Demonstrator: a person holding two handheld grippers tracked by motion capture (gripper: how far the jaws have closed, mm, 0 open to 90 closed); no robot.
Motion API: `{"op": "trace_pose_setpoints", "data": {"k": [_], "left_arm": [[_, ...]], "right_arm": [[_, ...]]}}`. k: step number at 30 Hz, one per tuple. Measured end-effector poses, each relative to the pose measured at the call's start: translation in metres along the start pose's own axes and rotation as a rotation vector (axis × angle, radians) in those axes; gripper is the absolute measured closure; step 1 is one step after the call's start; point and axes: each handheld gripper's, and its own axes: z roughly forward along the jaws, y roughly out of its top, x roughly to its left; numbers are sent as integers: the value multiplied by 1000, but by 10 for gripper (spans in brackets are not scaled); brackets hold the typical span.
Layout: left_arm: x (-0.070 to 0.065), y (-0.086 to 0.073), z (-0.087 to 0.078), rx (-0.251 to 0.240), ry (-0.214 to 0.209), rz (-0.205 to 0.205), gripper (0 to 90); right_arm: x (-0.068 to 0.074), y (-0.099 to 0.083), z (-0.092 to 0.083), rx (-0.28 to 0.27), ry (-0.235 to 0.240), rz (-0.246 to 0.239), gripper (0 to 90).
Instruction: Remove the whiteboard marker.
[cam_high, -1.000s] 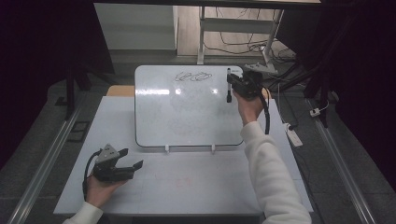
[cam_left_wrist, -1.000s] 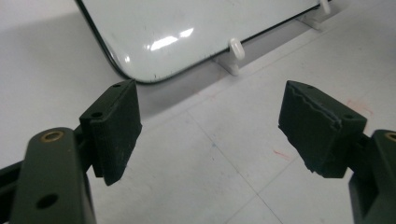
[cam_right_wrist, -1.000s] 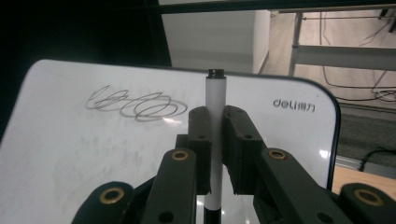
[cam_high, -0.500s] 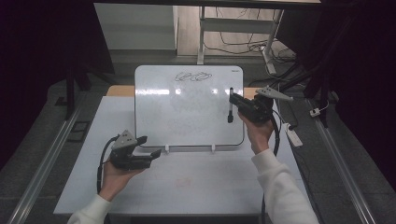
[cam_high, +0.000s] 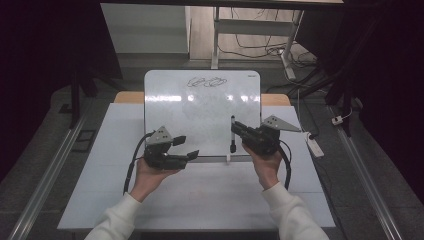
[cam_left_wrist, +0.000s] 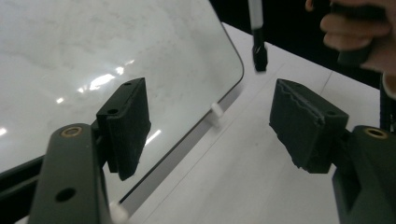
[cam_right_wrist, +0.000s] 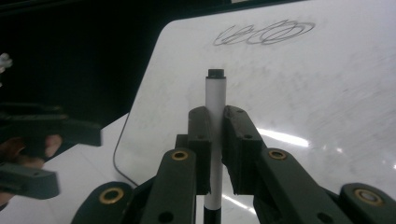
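Marker (cam_high: 232, 135) lower, both grippers nearer.

The whiteboard (cam_high: 202, 112) is showing glossy white with a dark looping scribble (cam_right_wrist: 264, 32) near its top edge. The marker (cam_right_wrist: 215, 135) is showing a white barrel with black ends. Both grippers are showing black jaws with brass-coloured rivets, and the surface (cam_high: 200, 200) is looking pale white.
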Motion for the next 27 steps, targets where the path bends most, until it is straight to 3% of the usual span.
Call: {"op": "trace_pose_setpoints", "data": {"k": [7, 17, 27], "left_arm": [[-7, 10, 20, 2, -46, 10, 319], [-11, 12, 46, 42, -102, 17, 372], [-8, 11, 53, 53, -180, 2, 532]], "right_arm": [[10, -16, 5, 10, 26, 5, 805], [23, -27, 9, 21, 58, 5, 805], [39, -30, 12, 21, 99, -7, 804]]}}
